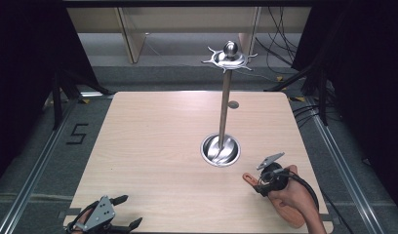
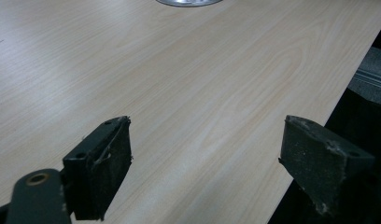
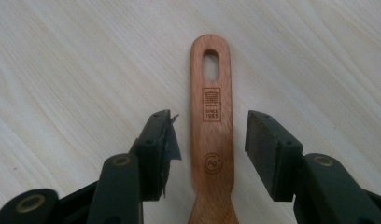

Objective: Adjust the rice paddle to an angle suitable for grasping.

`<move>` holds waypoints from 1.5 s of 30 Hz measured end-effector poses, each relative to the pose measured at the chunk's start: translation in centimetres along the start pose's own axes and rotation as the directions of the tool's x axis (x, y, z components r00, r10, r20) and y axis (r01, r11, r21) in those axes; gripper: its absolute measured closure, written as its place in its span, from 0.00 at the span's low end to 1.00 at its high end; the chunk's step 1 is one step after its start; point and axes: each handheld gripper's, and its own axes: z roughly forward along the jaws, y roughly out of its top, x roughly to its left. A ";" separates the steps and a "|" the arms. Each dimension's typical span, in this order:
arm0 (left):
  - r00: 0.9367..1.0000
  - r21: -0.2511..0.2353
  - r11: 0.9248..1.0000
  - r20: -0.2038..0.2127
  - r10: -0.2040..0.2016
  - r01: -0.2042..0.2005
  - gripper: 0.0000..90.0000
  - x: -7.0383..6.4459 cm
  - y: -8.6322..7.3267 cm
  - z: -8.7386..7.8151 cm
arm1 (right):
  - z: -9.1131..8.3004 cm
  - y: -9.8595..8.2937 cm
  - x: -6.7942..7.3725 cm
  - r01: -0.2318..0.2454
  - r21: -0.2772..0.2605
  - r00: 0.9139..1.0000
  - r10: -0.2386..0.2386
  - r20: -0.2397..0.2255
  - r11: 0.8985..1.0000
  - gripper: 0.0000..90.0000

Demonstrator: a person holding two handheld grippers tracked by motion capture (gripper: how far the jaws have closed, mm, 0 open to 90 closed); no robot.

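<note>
A wooden spatula (image 3: 211, 116) lies flat on the table, its handle with an oval hole and burnt-in marks pointing away from me. In the high view the wooden spatula (image 1: 250, 179) rests near the front right edge. My right gripper (image 3: 210, 136) is open, its jaws on either side of the handle with a gap on each side. From above, my right gripper (image 1: 259, 184) sits over the spatula, held by a hand. A steel stand (image 1: 224, 100) with a round base and hooked top rises mid-table. My left gripper (image 1: 126, 211) is open at the front left corner; my left gripper (image 2: 205, 144) holds nothing.
The light wooden table (image 1: 153, 141) has its front edge close to both grippers. The stand's round base (image 1: 220, 150) lies just beyond the right gripper, and its rim (image 2: 188, 2) shows far ahead of the left one. Black curtains and cables surround the table.
</note>
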 end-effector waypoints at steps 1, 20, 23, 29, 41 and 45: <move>1.000 0.000 1.000 0.000 0.000 0.000 0.18 0.0 0.0 0.0 | 0.2 0.1 0.0 -0.010 0.009 1.000 0.010 0.004 1.000 0.58; 0.999 0.007 0.999 0.010 -0.034 0.034 0.18 -0.3 -0.1 0.0 | 1.7 1.7 -0.8 0.006 0.062 0.999 -0.004 -0.043 0.998 0.64; 0.999 0.006 0.999 0.008 -0.033 0.033 0.18 -0.2 -0.1 0.0 | 1.8 1.7 -0.7 -0.020 0.076 0.999 0.024 -0.048 0.997 0.65; 1.000 0.017 1.000 0.005 -0.019 0.019 0.18 -0.1 -0.1 -0.1 | 1.9 1.9 -1.0 0.012 0.095 0.999 -0.008 -0.039 0.995 0.67; 1.000 0.011 1.000 0.005 -0.015 0.015 0.18 -0.2 -0.1 0.1 | 1.9 2.4 -0.7 0.028 0.158 1.000 -0.025 -0.018 0.987 0.71; 1.000 0.017 1.000 0.005 -0.006 0.005 0.18 -0.1 0.0 0.0 | 1.9 2.6 -0.8 0.025 0.169 0.999 -0.021 -0.024 0.985 0.72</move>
